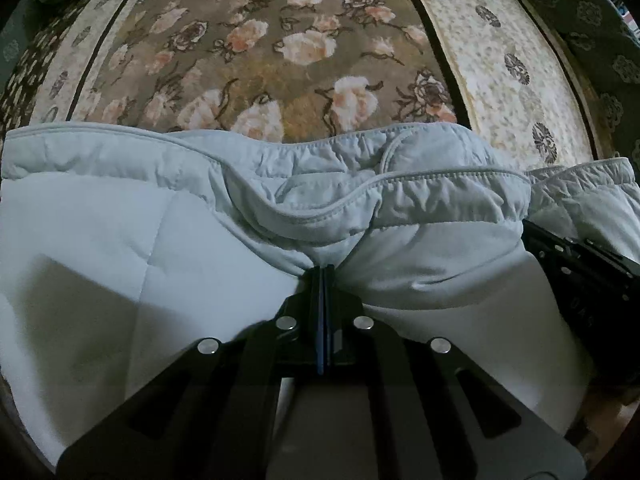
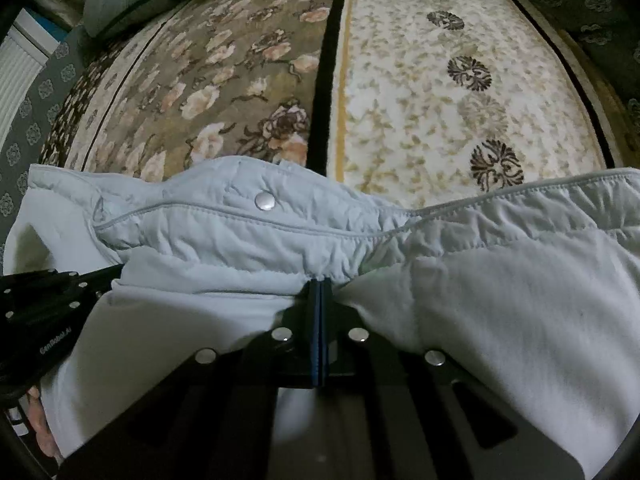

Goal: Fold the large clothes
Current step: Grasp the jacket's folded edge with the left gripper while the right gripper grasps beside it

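I have both grippers pinching the pale blue padded jacket [image 1: 168, 216] near its piped hem — my left gripper [image 1: 323, 270] and my right gripper [image 2: 320, 282] each pressed together on a bunch of cloth, close beside one another. The jacket lies on the floral carpet [image 1: 256, 40] (one snap button [image 2: 264, 201] showing). I judge the fold is only beginning; most of it remains.

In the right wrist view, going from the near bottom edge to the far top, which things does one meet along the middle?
Right gripper, shut on fabric → pale blue padded garment with its snap button → floral carpet → cushions at the far upper left.
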Demonstrator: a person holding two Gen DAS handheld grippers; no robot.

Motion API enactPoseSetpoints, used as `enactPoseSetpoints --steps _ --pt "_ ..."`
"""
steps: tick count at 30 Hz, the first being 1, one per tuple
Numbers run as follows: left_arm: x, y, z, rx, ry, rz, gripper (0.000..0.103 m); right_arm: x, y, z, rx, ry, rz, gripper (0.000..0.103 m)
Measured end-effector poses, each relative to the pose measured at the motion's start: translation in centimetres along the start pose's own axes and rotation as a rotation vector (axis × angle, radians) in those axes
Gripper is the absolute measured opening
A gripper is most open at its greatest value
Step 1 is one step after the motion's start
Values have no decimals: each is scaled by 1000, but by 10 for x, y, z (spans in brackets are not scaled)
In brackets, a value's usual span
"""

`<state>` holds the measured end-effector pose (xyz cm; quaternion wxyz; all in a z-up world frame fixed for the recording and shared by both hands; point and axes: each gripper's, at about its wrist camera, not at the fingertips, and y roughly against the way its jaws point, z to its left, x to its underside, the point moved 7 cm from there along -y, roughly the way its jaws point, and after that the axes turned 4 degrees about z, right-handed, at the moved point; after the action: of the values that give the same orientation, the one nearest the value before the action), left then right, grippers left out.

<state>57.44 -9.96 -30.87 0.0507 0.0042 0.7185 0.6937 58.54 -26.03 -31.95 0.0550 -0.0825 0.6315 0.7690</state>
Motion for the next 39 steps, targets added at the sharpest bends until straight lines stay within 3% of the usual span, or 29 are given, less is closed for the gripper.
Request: enactPoseSetpoints --steps 13,14,16,18,20,23,27,30,32,34,39 --pt "-12 -6 -4 -15 19 17 0 -8 -8 0 -23 -16 4 0" --pt "-11 -2 -4 -17 29 10 0 -6 -4 0 -36 -13 -4 0" --pt "-5 12 -3 -13 46 -17 0 4 17 -9 -144 -66 -46 0" --pt "13 43 -4 15 14 -85 0 23 53 -19 -208 -60 -133 3" --pt "37 74 7 18 -25 -171 0 54 98 -26 -161 18 -224 6" --pt "92 113 50 16 -8 -260 0 97 139 -44 -129 39 -273 6" --pt "144 125 109 -26 48 -317 0 139 168 -80 -16 16 -300 7" --pt "160 119 142 0 90 -351 4 139 148 -109 23 -45 -265 7" --pt "157 114 146 20 102 -367 4 133 128 -116 13 -63 -257 6" --pt "147 110 143 7 89 -379 4 125 111 -120 64 -62 -241 4" --pt "117 76 146 -34 92 -287 0 105 71 -121 84 -89 -146 3"
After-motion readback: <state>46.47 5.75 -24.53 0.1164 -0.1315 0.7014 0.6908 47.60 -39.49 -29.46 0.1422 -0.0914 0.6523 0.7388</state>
